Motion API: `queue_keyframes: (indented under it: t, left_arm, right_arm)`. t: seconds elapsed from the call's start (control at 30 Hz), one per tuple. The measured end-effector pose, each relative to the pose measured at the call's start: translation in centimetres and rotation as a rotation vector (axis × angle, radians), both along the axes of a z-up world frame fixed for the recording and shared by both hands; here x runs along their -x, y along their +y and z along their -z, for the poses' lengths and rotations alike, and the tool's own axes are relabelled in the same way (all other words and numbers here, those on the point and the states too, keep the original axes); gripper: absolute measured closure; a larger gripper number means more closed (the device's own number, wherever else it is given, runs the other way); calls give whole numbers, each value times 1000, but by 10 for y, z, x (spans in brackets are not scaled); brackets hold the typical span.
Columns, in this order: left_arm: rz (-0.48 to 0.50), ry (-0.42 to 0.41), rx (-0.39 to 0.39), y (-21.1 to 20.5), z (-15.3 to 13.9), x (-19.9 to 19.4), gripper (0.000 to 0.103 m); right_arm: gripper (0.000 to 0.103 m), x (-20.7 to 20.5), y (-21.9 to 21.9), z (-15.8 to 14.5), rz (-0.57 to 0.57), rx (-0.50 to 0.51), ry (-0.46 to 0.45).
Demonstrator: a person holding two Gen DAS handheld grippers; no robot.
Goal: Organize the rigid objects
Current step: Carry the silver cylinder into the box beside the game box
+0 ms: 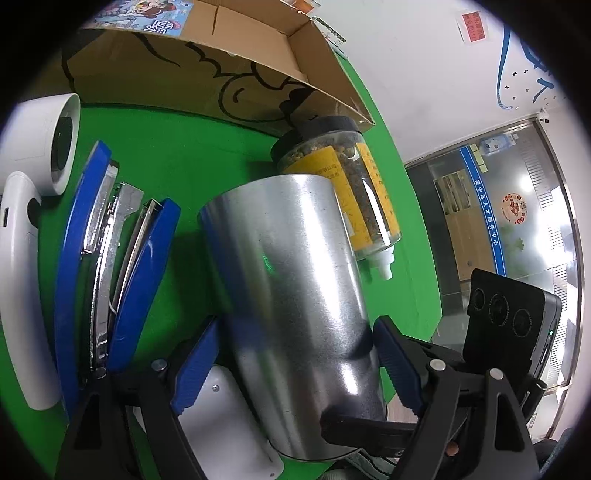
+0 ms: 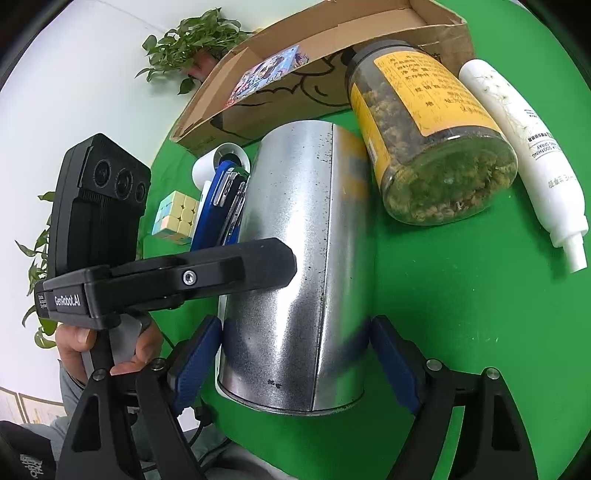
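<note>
A white wall [image 1: 406, 74] carries a red notice [image 1: 474, 26], beside a glass partition [image 1: 517, 206] and potted plant [image 2: 192, 44].

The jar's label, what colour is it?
Yellow, on the jar; clearest in the right wrist view.

Left claw [image 1: 295, 369]: two blue ribbed pads on black angular arms, each joined by round silver pivot pins. Right claw [image 2: 295, 365]: same build, blue pads, black triangular linkages, silver pins. In the right wrist view the left unit appears side-on: a black body with a silver hex screw, white lettering "GenRobot.AI" on its end, and an upright black camera module [image 2: 101, 192] bearing three round lenses. A hand [image 2: 110, 347] grips its handle; grey sleeve below; thin black cable trailing down
</note>
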State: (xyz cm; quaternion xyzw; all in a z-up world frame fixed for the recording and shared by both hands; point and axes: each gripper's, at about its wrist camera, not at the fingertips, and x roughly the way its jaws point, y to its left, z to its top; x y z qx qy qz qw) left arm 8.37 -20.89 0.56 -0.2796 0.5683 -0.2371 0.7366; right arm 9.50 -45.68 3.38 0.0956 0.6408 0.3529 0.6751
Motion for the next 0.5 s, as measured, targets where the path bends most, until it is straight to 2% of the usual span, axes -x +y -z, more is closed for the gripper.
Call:
queue_keyframes:
  t: [0.1,0.17,0.23,0.37,0.5]
  left_arm:
    - [-2,-37,-20,-1,-11,7,24]
    - [-8,-96,-54,-3,-30,13,24]
    - [-22,-148,-68,-1,-50,15,24]
    - [-39,-320,-128,7,-114,10,24]
    - [-50,-415,-165,14,-158,-6,24]
  right_arm:
    - [23,4,3,-2,3,15,-35]
    - [23,4,2,-13,15,-6,-65]
    - [23,4,4,-37,25,-35,-124]
    - [23,-8,12,-88,35,-91,-254]
    - [24,-27,27,-132,22,-99,-366]
